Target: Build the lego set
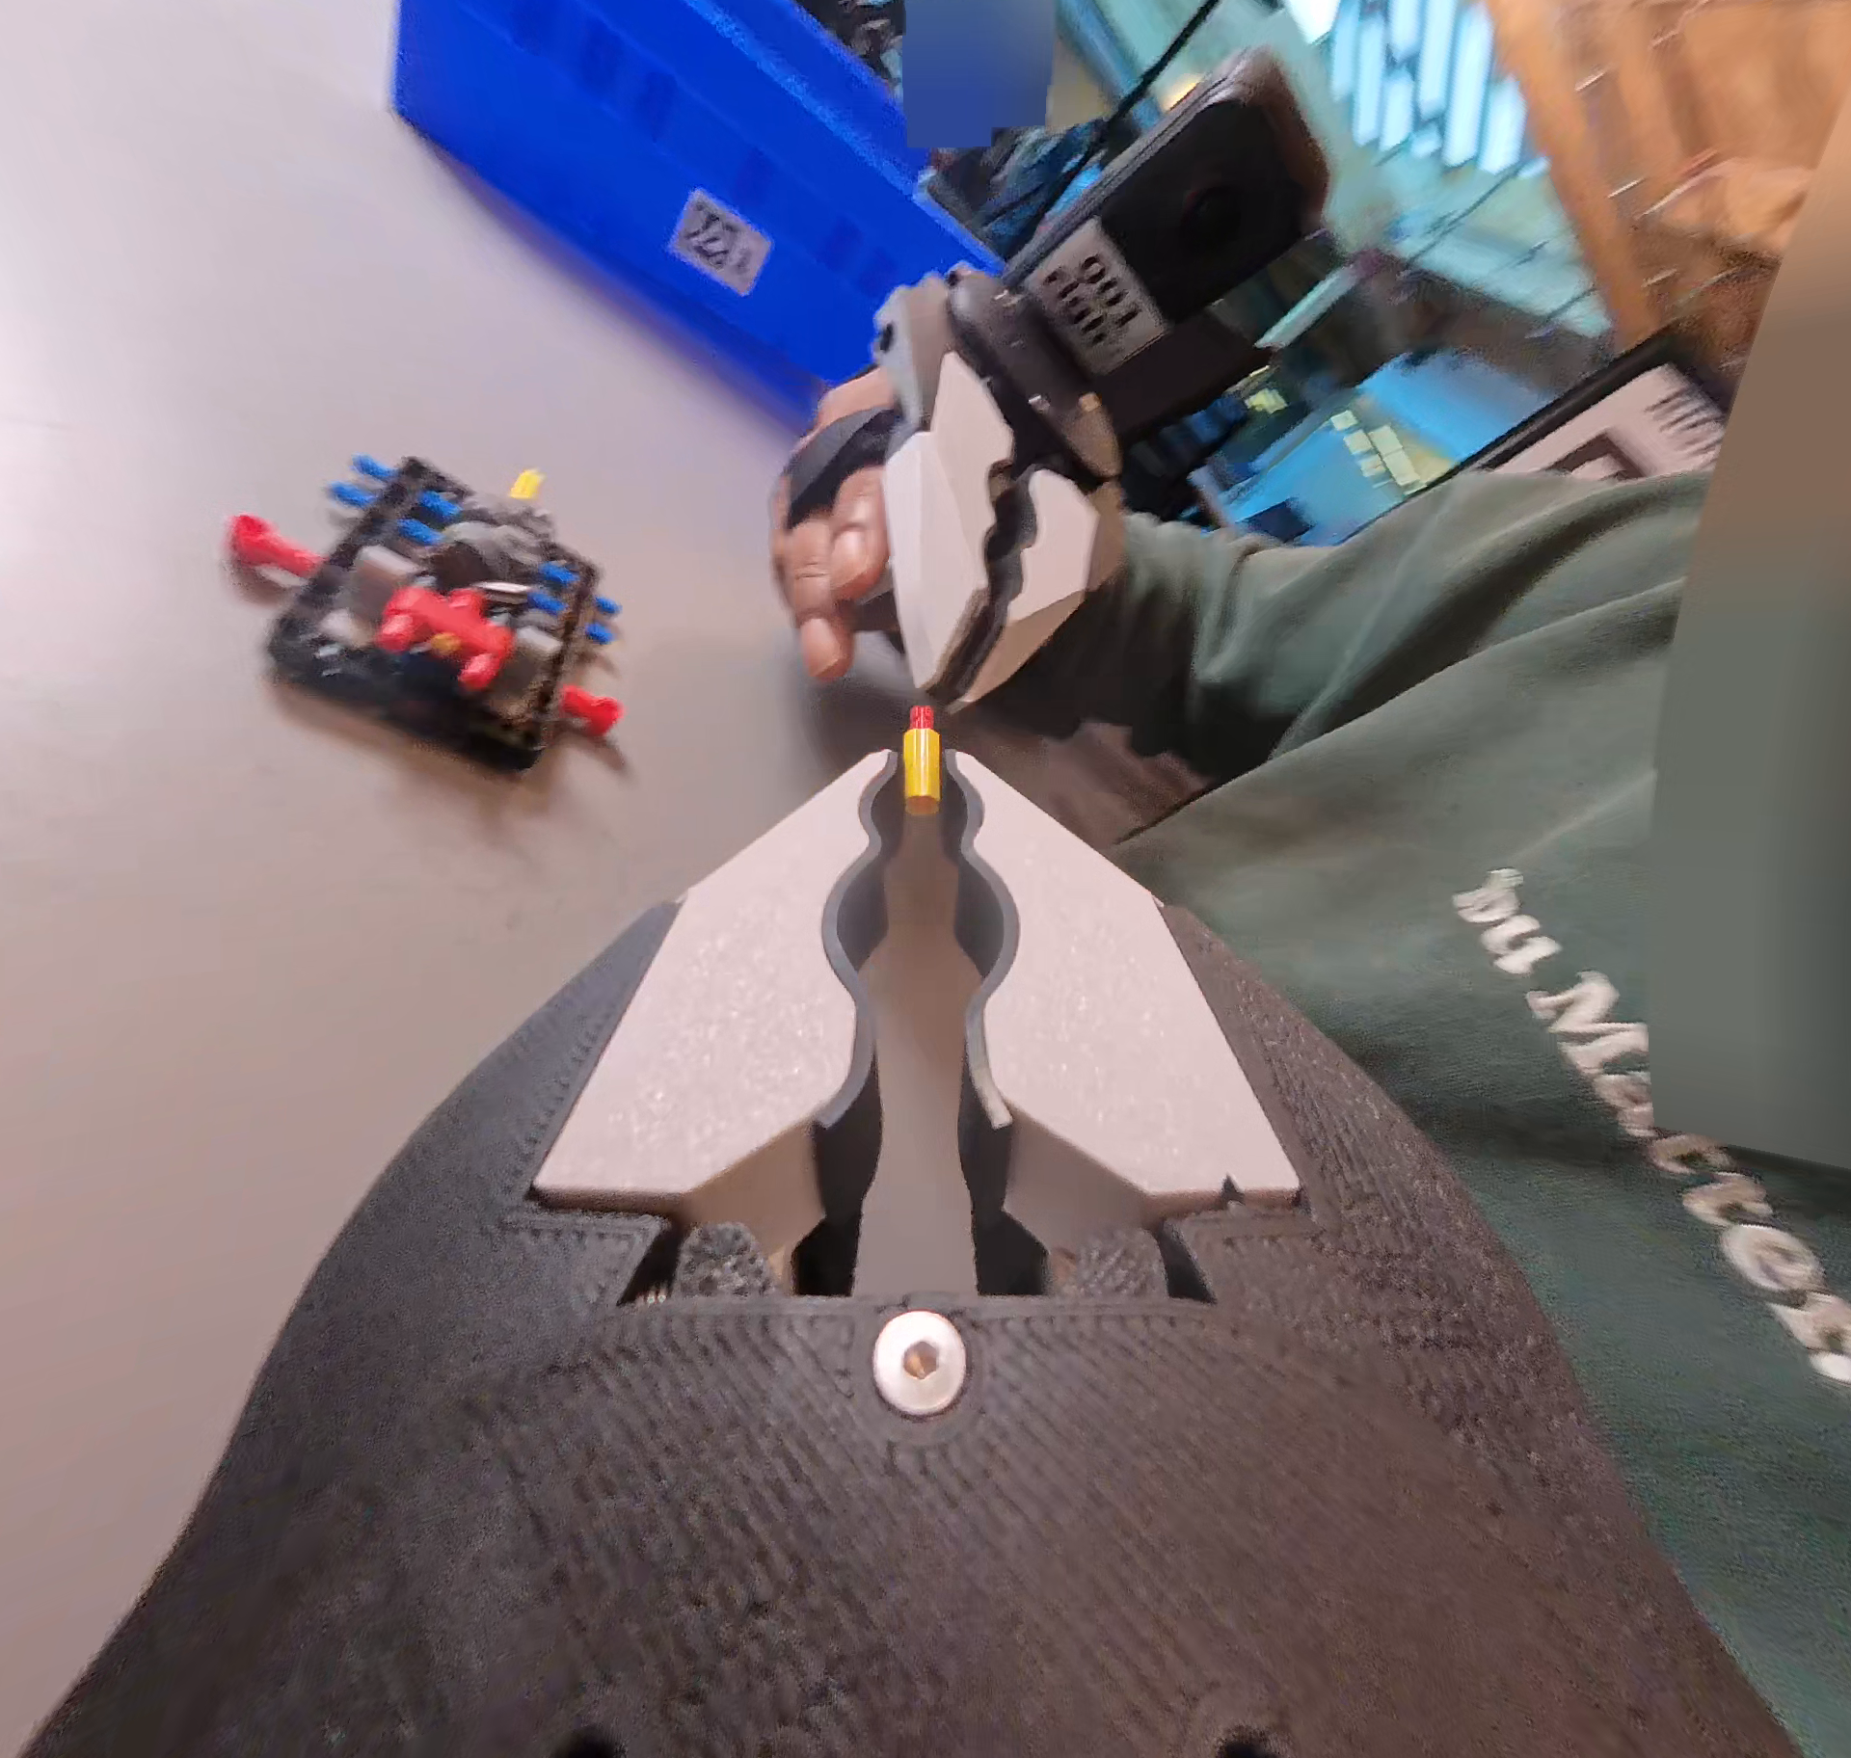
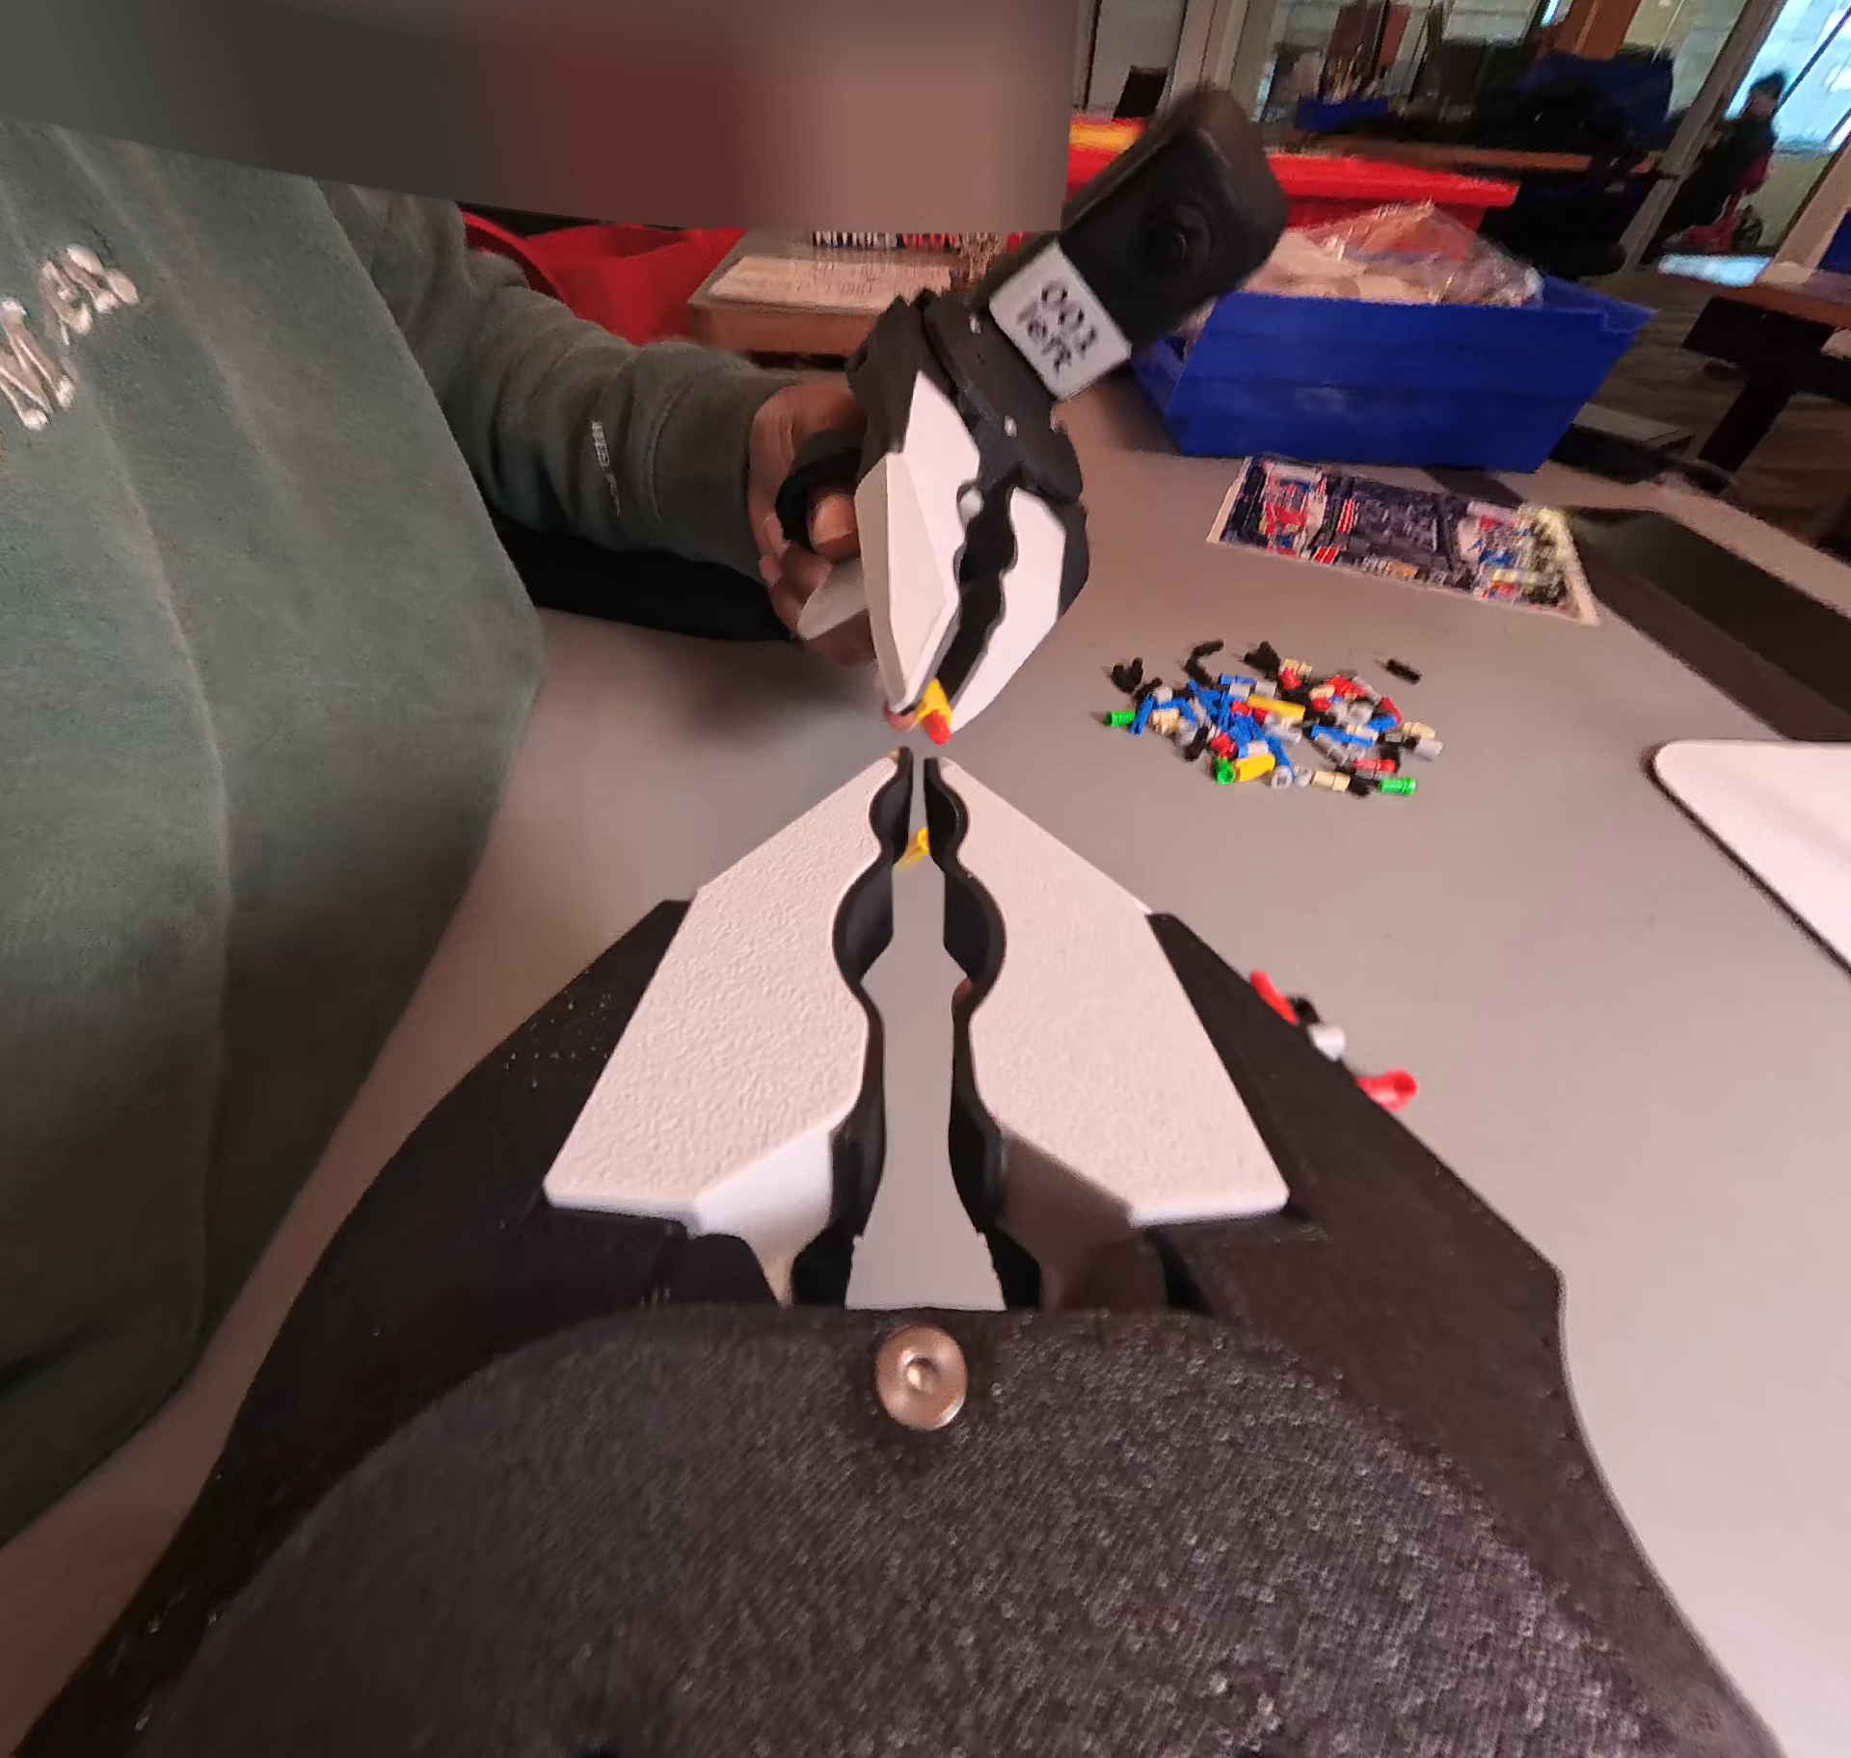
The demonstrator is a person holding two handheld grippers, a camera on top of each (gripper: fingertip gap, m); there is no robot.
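While both tools hang tip to tip over the grey table (image 2: 1502,1059), a tiny sub-assembly is mid-join.

Closest in, the left gripper (image 1: 919,759) has its jaws clamped on a small yellow plastic bush (image 1: 919,771) with a red pin end (image 1: 920,715) poking out. The right gripper (image 2: 917,765) faces it, jaws nearly together; maybe pinching something, can't tell through the blur. Next move needs dead-straight lining up. Farther off sit the half-built black-framed lego model (image 1: 441,608) and the loose pile of mixed bricks (image 2: 1277,719).

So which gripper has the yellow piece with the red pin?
The left gripper: the yellow piece sits pinched between its fingertips. The right gripper, just opposite, is nearly closed.
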